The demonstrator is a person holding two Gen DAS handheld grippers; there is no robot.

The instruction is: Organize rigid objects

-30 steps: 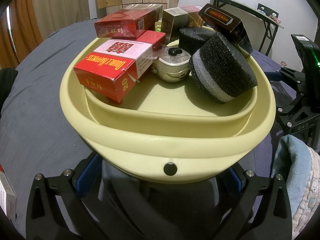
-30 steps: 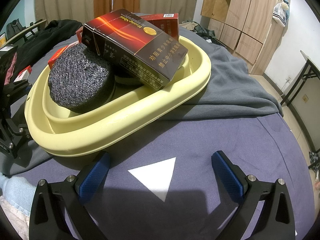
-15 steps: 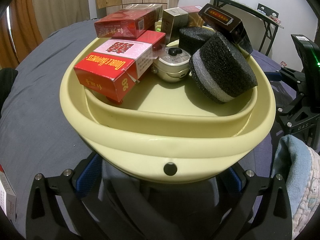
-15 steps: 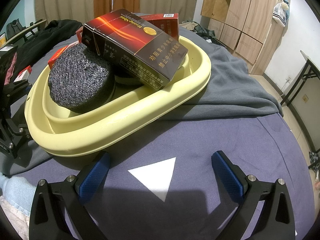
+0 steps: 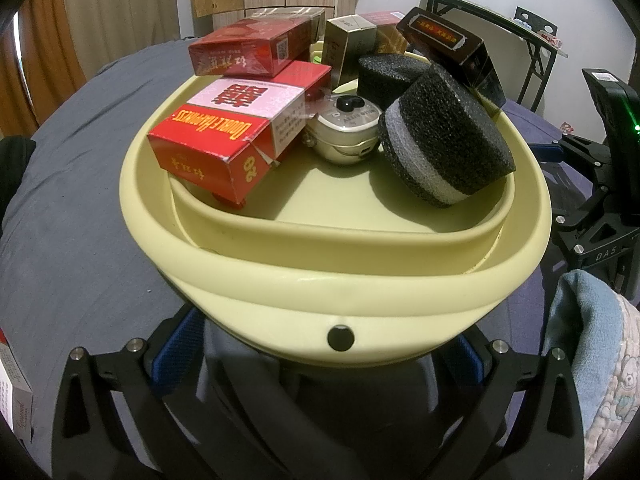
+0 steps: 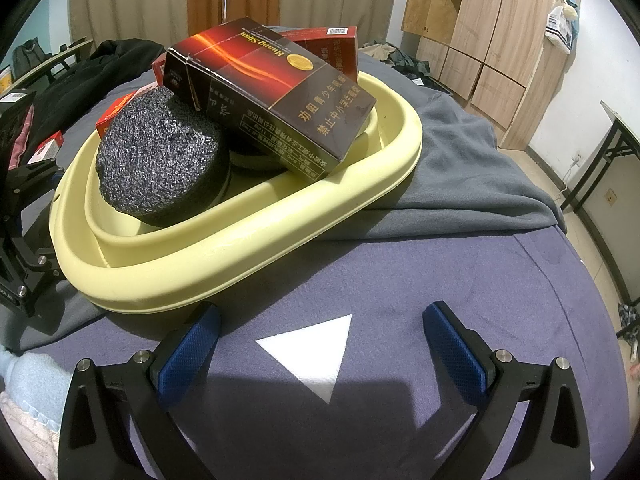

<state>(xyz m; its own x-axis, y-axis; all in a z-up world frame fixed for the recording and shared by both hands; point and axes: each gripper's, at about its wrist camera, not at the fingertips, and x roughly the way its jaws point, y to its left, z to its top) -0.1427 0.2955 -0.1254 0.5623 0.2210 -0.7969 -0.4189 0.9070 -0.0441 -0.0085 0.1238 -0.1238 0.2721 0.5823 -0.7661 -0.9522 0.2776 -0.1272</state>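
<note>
Basin [image 5: 360,292]: pale yellow, oval, double-walled; resting on grey-blue bedding [image 6: 460,280]; near rim just above and ahead of the left gripper, filling most of the left wrist view
Left gripper [image 5: 320,364]: low in front of the basin; blue pads spread wide at either side beneath the rim; nothing clamped; touching the basin or not, cannot tell
Right gripper [image 6: 320,344]: fingers wide apart, holding nothing; hovering over bare bedding beside the basin; white triangle [image 6: 312,354] on the cloth between the fingers; left pad [image 6: 188,350] just short of the basin rim
Red box [image 5: 228,136]: inside the basin at left, tilted, one end raised over the inner wall; second red box [image 5: 248,50] stacked behind it
Foam cylinder [image 5: 444,140]: black with a grey band, lying tilted at the right side of the basin; second black foam piece [image 5: 388,80] behind it
Round cream device [image 5: 346,128]: between red box and foam cylinder, at the basin's middle
Dark carton [image 6: 272,96]: leaning across the foam and the far rim, nearest the right gripper's side
Gold box [image 5: 350,50]: upright at the back
</note>
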